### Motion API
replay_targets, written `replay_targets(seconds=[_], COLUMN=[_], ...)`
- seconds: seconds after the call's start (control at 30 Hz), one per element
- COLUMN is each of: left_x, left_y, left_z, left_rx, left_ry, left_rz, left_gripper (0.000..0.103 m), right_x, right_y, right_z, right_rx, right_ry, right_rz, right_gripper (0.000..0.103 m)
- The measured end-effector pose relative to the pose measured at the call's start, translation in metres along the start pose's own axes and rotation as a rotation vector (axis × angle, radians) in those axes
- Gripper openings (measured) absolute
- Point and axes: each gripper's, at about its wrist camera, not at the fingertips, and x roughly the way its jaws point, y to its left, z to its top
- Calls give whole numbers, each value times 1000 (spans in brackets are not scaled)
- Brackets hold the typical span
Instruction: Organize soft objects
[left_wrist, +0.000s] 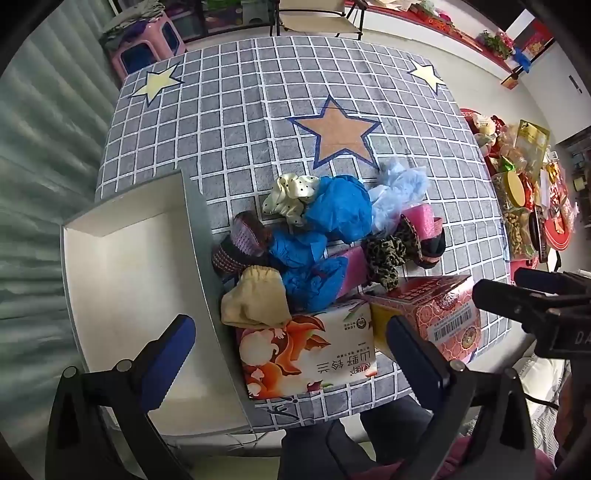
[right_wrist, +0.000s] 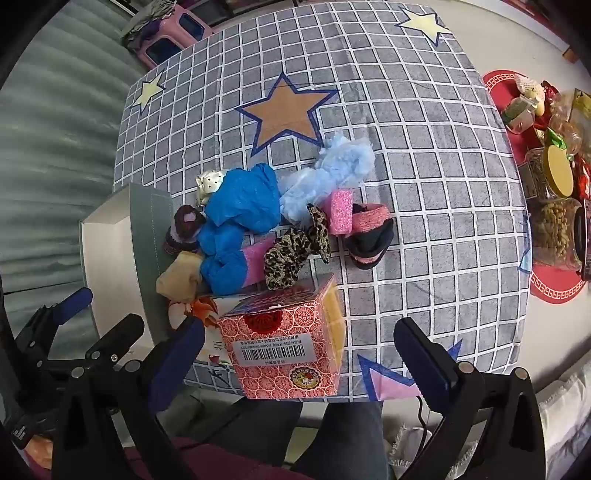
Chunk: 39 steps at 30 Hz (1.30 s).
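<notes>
A pile of soft things lies mid-table: blue crumpled covers (left_wrist: 332, 218) (right_wrist: 243, 206), a pale blue one (left_wrist: 399, 188) (right_wrist: 332, 170), a polka-dot scrunchie (left_wrist: 291, 192), a leopard scrunchie (left_wrist: 388, 251) (right_wrist: 295, 251), a beige pouch (left_wrist: 255, 299) (right_wrist: 181, 280), knitted purple pieces (left_wrist: 240, 243), pink sponges (right_wrist: 341, 210). A white box (left_wrist: 140, 295) (right_wrist: 110, 266) stands open at the left. A tissue pack (left_wrist: 306, 350) and a red carton (left_wrist: 436, 310) (right_wrist: 288, 343) sit at the front. My left gripper (left_wrist: 288, 354) is open above the tissue pack. My right gripper (right_wrist: 299, 358) is open around the red carton's near side.
The grey checked cloth with stars (left_wrist: 332, 92) (right_wrist: 424, 166) covers the table. Jars and snack packets (right_wrist: 554, 206) crowd a red mat at the right. A pink stool (left_wrist: 147, 51) stands behind the table. A curtain (left_wrist: 44, 155) hangs at the left.
</notes>
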Motion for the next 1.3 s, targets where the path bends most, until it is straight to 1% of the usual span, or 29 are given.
replay_targets(seconds=[0.1, 0.17, 0.27, 0.5, 1.0, 1.07, 1.1, 1.13, 1.3], left_x=[2, 0, 3, 8, 11, 14, 15, 16, 19], left_y=[1, -7, -1, -1, 1, 1, 1, 1, 1], left_z=[2, 5, 0, 6, 17, 18, 19, 19, 20], left_rx=[-4, -2, -7, -1, -3, -9, -11, -14, -20], left_ry=[7, 7, -3, 10, 8, 5, 8, 7, 21], left_rz=[1, 6, 2, -5, 27, -19, -17, -36, -24], left_gripper=[103, 103, 103, 103, 103, 103, 103, 103, 103], right_x=[2, 2, 3, 4, 13, 14, 15, 15, 17], right_y=[-1, -1, -2, -3, -13, -15, -15, -16, -20], right_z=[2, 2, 2, 6, 11, 12, 12, 12, 13], right_rx=[-1, -2, 1, 1, 19, 22, 23, 25, 35], right_ry=[7, 10, 6, 13, 47, 50, 50, 50, 57], right_rz=[-4, -5, -3, -6, -19, -20, -20, -20, -18], right_gripper=[103, 103, 103, 103, 103, 103, 103, 103, 103])
